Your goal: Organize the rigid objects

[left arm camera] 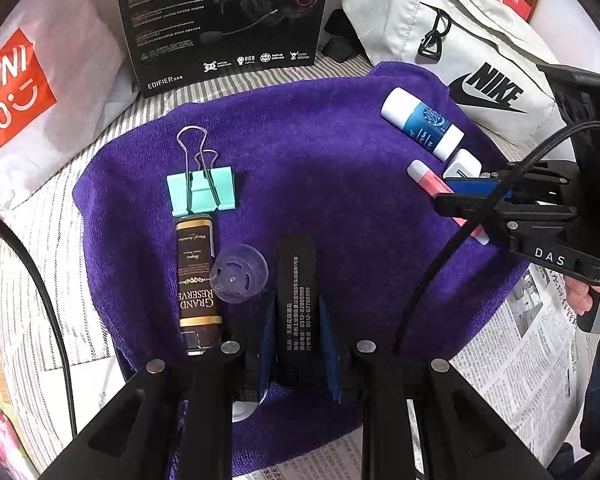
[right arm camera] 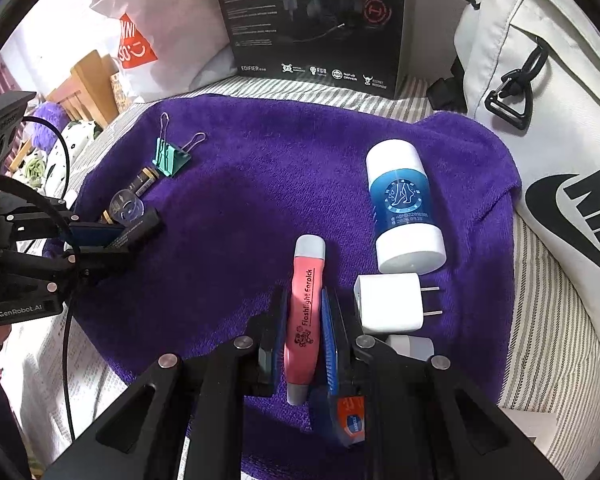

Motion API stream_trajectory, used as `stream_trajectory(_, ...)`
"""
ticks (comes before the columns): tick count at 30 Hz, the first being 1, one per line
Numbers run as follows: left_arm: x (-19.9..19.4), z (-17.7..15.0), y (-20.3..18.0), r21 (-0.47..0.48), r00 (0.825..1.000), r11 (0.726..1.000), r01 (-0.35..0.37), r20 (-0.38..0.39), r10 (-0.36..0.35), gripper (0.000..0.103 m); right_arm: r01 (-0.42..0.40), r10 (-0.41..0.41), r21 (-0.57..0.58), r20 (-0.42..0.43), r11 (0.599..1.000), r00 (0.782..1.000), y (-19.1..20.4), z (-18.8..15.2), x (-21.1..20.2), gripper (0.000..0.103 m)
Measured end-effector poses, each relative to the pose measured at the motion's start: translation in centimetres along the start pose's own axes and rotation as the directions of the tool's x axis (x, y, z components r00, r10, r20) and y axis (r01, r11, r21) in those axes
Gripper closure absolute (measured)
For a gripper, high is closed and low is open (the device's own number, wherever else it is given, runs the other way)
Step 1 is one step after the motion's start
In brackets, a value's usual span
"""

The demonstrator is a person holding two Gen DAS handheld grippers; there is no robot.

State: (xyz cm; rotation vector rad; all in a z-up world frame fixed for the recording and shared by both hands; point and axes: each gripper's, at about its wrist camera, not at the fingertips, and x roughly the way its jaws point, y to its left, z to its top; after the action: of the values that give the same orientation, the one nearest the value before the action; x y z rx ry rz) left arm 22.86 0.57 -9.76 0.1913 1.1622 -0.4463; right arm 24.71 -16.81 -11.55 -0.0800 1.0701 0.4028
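The left claw (left arm camera: 298, 320) is clenched on a black printed bar (left arm camera: 296, 292) lying on the purple towel (left arm camera: 320, 152). The right claw (right arm camera: 304, 332) is clenched on a pink flashlight stick (right arm camera: 302, 312).

Two clusters seem to be forming, so the sorting looks well along, with both gripped pieces not yet let go. Just left of the left claw lie one clear plastic cap (left arm camera: 240, 278) and one brown Grand Reserve tube (left arm camera: 198, 280), and beyond them one mint binder clip (left arm camera: 201, 190). Just right of the right claw sit one white plug adapter (right arm camera: 390, 304) and, beyond it, one blue-and-white bottle (right arm camera: 404, 208). That makes seven pieces, one of each.
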Motion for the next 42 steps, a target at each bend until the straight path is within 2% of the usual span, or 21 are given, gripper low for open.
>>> stream_trajectory(7, -0.2, -0.1, 0.3, -0.010, 1.000, 1.000, 0.002, 0.000, -0.002, 0.080, -0.004, 0.004, -0.006, -0.008, 1.000, 1.000, 0.0, 0.1, 0.0, 0.086)
stream_trajectory(8, -0.3, -0.1, 0.3, -0.012, 1.000, 1.000, 0.002, 0.001, -0.002, 0.078, -0.009, 0.009, -0.002, -0.009, 1.000, 1.000, -0.1, 0.1, 0.0, 0.086)
stream_trajectory(12, -0.8, -0.3, 0.2, -0.017, 1.000, 1.000, -0.016, 0.013, 0.016, 0.060, -0.028, 0.029, 0.020, -0.012, 0.999, 1.000, -0.6, 0.0, -0.1, 0.082)
stream_trajectory(16, -1.2, -0.5, 0.3, -0.034, 1.000, 0.999, -0.020, 0.021, 0.021, 0.058, -0.021, 0.021, 0.029, -0.015, 0.999, 1.000, -0.7, -0.4, -0.5, 0.066)
stream_trajectory(21, -1.8, -0.6, 0.4, -0.045, 0.999, 0.999, -0.030, 0.029, 0.031, 0.057, 0.002, -0.002, 0.036, -0.007, 0.999, 1.000, -0.6, -1.2, -1.6, 0.060)
stream_trajectory(25, -2.7, -0.7, 0.3, -0.053, 0.998, 0.998, -0.046, 0.044, 0.048, 0.048, 0.007, -0.007, 0.049, 0.009, 0.999, 1.000, -0.7, -1.7, -2.9, 0.054)
stream_trajectory(31, -4.2, -1.2, 0.3, -0.087, 0.996, 0.995, -0.044, 0.075, 0.050, 0.046, 0.039, -0.042, 0.071, 0.037, 0.997, 0.998, -0.5, -2.9, -5.3, 0.044)
stream_trajectory(36, -5.8, -2.0, -0.1, -0.118, 0.990, 0.991, -0.059, 0.120, 0.074, 0.027, 0.063, -0.070, 0.100, 0.074, 0.993, 0.995, -0.1, -4.0, -8.2, 0.031)
stream_trajectory(39, -6.8, -2.9, -0.2, -0.161, 0.984, 0.984, -0.073, 0.148, 0.097, 0.021, 0.069, -0.083, 0.131, 0.107, 0.989, 0.991, 0.3, -4.7, -10.2, 0.021)
stream_trajectory(42, -8.0, -3.7, -0.3, -0.212, 0.975, 0.972, -0.099, 0.173, 0.137, 0.020, 0.061, -0.083, 0.165, 0.129, 0.984, 0.988, 0.7, -5.4, -12.1, 0.011)
